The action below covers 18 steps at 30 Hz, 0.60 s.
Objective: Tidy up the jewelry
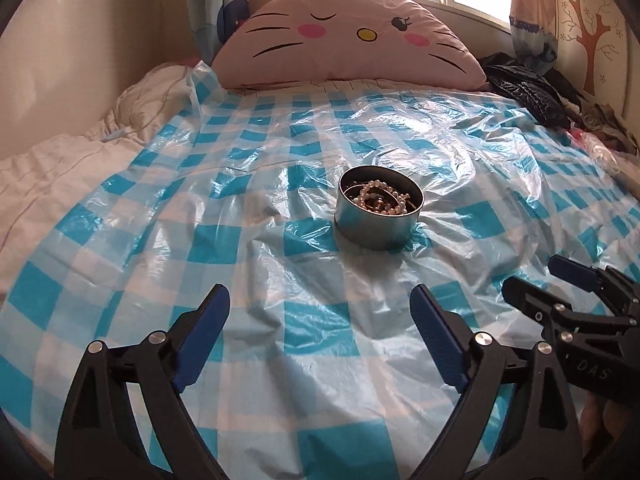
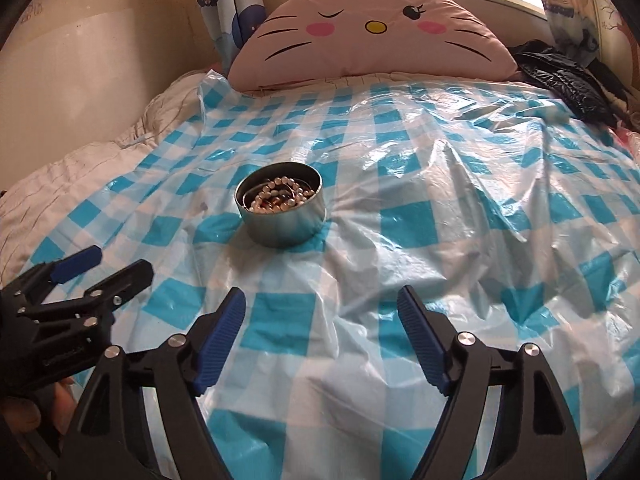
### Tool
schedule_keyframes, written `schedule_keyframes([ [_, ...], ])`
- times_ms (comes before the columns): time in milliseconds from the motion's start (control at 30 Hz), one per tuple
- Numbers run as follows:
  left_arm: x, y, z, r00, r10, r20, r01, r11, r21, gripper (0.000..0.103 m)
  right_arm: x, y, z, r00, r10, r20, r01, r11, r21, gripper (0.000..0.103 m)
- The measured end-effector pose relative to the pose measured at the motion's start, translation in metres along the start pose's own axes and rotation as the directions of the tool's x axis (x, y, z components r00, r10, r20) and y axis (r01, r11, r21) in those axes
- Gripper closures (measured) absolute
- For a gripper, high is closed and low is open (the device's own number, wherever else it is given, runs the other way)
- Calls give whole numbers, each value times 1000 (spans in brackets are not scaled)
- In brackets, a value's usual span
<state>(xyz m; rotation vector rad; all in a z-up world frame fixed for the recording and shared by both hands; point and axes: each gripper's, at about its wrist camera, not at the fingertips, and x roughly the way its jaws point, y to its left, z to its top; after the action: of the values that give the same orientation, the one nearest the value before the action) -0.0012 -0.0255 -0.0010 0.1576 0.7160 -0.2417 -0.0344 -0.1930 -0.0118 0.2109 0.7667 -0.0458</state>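
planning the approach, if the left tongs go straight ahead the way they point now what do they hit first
Probably the round metal tin of pearl beads, slightly right of the open left tongs' centre line. Only the blue checked plastic sheet lies before it. Depth is unclear, and they might graze the sheet first if angled downward.

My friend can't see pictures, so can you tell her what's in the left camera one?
A round metal tin of pearl beads sits on a bed covered by a blue-and-white checked plastic sheet. The left claw is open and empty in front of it, with the right claw beside it and a pink cat-face pillow behind.
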Motion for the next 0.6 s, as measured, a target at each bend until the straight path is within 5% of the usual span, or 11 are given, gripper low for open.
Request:
schedule_keyframes([
  [267, -36, -1, -26, 1000, 13, 8, -13, 1000, 6, 8, -34, -5, -12, 997, -72, 42, 71, 997, 20, 8],
  [600, -46, 2, -32, 999, 18, 47, -17, 1000, -25, 8, -44, -6, -23, 992, -121, 47, 119, 992, 40, 7],
])
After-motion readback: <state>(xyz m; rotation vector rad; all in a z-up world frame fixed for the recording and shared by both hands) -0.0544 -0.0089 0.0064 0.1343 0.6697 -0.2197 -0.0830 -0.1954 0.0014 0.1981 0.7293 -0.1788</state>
